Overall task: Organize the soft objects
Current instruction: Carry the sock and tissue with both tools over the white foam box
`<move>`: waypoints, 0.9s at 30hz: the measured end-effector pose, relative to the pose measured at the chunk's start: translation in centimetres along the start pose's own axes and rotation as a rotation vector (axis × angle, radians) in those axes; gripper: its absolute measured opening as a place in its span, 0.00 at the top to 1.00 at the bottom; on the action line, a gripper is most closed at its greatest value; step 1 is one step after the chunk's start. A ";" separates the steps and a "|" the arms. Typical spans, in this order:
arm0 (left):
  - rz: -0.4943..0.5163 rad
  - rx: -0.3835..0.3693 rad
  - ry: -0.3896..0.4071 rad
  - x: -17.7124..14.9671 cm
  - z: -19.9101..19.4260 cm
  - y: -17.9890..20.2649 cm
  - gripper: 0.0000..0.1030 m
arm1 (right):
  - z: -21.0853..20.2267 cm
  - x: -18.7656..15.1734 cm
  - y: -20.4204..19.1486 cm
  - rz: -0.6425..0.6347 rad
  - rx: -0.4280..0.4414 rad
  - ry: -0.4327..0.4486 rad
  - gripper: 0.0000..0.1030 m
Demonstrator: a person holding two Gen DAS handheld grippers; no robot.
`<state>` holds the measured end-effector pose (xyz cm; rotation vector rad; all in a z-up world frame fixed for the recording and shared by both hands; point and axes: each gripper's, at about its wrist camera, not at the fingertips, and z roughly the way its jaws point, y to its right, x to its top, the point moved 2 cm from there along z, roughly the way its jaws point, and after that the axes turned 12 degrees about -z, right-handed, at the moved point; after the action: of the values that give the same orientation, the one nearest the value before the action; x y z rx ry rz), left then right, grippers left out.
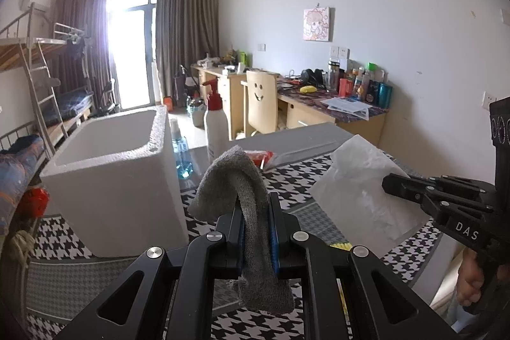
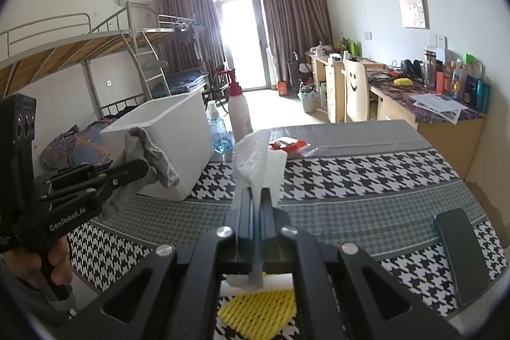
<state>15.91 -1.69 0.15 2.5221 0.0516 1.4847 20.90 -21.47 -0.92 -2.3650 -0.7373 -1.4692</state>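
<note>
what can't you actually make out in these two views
- Foam box floor: in both wrist views the near wall hides it.
- Yellow foam net: the right gripper covers its upper part in the right view; only a sliver shows in the left.
- Red packet: the grey sock in the left gripper hides part of it.
- Dark green object: too plain to identify.
- White tissue: hides the cloth behind it.

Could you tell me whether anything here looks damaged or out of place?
Only slightly: the grey sock clamped in the left gripper has a frayed, loose-threaded lower edge. The white foam box stands upright; nothing looks spilled.
</note>
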 end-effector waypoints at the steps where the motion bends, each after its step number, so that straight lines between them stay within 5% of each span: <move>1: 0.003 0.000 0.002 0.1 0.0 0.0 0.87 | 0.0 0.1 0.0 -0.001 0.001 0.001 0.95; 27: 0.015 0.055 0.066 3.9 1.0 -0.6 0.87 | 1.6 3.8 -0.4 -0.058 0.009 0.050 0.95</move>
<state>18.71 -0.73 2.93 2.5207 0.0853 1.5941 23.29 -19.35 1.70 -2.3096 -0.8044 -1.5389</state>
